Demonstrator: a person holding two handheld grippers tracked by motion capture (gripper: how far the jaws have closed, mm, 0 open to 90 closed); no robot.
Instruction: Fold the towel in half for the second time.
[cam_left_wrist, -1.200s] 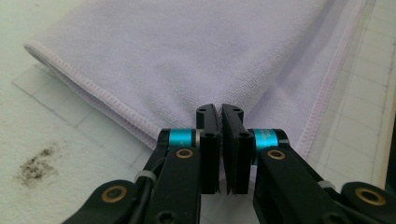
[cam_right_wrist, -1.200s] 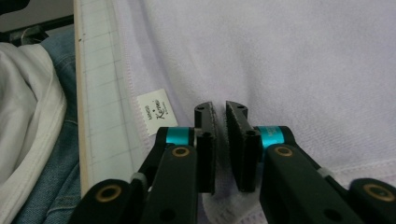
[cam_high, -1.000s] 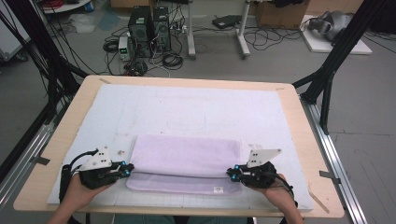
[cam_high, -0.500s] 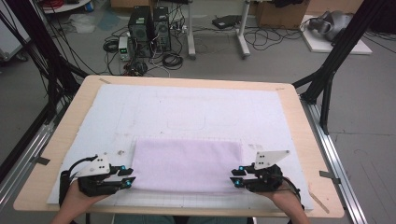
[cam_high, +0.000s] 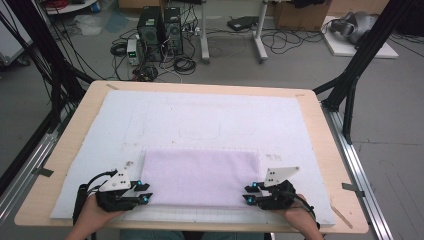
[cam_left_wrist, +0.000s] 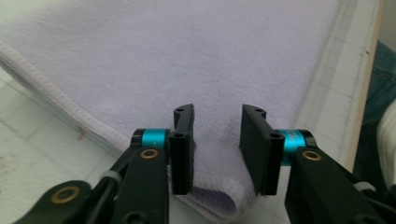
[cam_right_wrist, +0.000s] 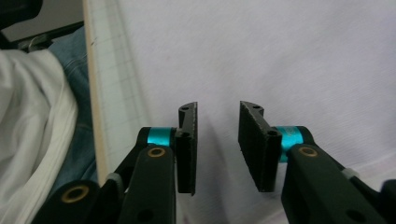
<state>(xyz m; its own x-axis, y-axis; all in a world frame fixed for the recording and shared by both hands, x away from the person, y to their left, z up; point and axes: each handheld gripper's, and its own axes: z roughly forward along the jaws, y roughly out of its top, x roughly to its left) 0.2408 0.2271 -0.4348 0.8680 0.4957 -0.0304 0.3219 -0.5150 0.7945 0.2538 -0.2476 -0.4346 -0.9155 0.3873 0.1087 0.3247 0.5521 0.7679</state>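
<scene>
We see a lilac towel (cam_high: 200, 177) lying flat on the white mat (cam_high: 210, 117) that covers the table (cam_high: 325, 150), in the half nearer the person. It is folded into a wide rectangle whose long axis runs left to right across the table, parallel to the near edge; its short sides face the two grippers.

The left gripper (cam_high: 143, 193) sits at the towel's near left corner, pointing along the towel's long axis toward the right. In the left gripper view we find its jaws apart by a moderate gap, with the folded corner of the towel (cam_left_wrist: 219, 196) lying between and beneath them; the hemmed edge (cam_left_wrist: 60, 100) runs off to the upper left. The jaws are not pressed on the cloth.

The right gripper (cam_high: 248, 194) sits at the near right corner, pointing left toward the other one. In the right gripper view its jaws likewise stand apart, hovering over or resting on the flat towel (cam_right_wrist: 280, 60), and clamp nothing. We cannot tell whether the tips touch the fabric. A hand (cam_high: 92, 220) holds each gripper from the near table edge.
</scene>
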